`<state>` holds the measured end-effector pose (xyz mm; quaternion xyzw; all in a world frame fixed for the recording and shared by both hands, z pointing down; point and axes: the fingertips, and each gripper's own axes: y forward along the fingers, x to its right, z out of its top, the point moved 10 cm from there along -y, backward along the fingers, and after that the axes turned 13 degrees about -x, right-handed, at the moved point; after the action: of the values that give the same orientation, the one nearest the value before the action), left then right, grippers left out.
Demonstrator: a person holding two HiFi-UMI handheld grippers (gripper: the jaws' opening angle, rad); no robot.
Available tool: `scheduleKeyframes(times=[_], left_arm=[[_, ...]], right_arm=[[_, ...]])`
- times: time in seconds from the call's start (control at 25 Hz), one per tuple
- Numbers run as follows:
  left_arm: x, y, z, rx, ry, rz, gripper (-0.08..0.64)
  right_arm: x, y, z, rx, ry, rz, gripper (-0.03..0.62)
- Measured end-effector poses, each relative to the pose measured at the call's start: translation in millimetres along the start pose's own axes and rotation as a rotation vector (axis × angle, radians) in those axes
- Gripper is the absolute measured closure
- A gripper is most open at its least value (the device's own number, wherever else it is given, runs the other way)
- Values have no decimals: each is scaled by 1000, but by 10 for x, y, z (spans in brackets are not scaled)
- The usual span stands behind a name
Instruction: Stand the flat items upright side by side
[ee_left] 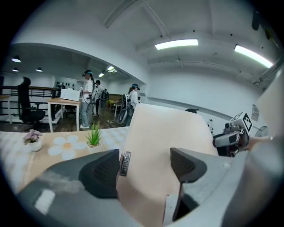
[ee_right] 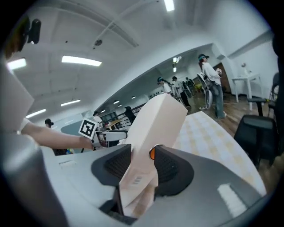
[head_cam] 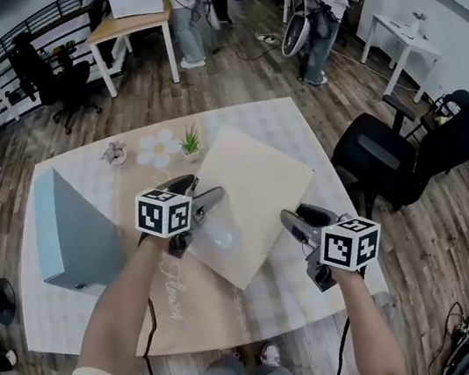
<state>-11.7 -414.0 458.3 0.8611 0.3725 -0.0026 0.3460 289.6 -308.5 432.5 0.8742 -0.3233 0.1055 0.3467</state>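
Note:
A large flat beige box (head_cam: 256,183) is tilted up off the table, one corner pointing away from me. My left gripper (head_cam: 199,190) is at its left edge. In the left gripper view the beige box (ee_left: 164,133) fills the wide gap of my left gripper (ee_left: 144,166), with both pads against it. My right gripper (head_cam: 300,217) is at the box's near right edge. In the right gripper view my right gripper (ee_right: 142,162) is shut on the narrow edge of the beige box (ee_right: 159,115). A big blue-grey flat box (head_cam: 68,232) stands at the table's left.
The table has a pale checked cloth (head_cam: 281,121). Near its far edge are a small green plant (head_cam: 190,142), a flower-shaped mat (head_cam: 157,149) and a little pot (head_cam: 114,151). A black chair (head_cam: 381,158) stands close on the right. Several people stand beyond the table.

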Motion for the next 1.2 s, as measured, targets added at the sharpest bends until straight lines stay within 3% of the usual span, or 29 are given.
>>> scheduleKeyframes(times=[0.28, 0.56, 0.84, 1.2], left_arm=[[135, -574, -215, 152, -98, 155, 187], [381, -949, -518, 191, -157, 257, 187], [800, -1149, -739, 234, -202, 276, 187], [1159, -1359, -875, 275, -222, 255, 187]], right_arm=[[-367, -17, 271, 29, -362, -7, 426], [-724, -46, 170, 79, -617, -10, 426], [-1079, -162, -83, 105, -747, -51, 425], [-1364, -262, -284, 82, -815, -101, 426]])
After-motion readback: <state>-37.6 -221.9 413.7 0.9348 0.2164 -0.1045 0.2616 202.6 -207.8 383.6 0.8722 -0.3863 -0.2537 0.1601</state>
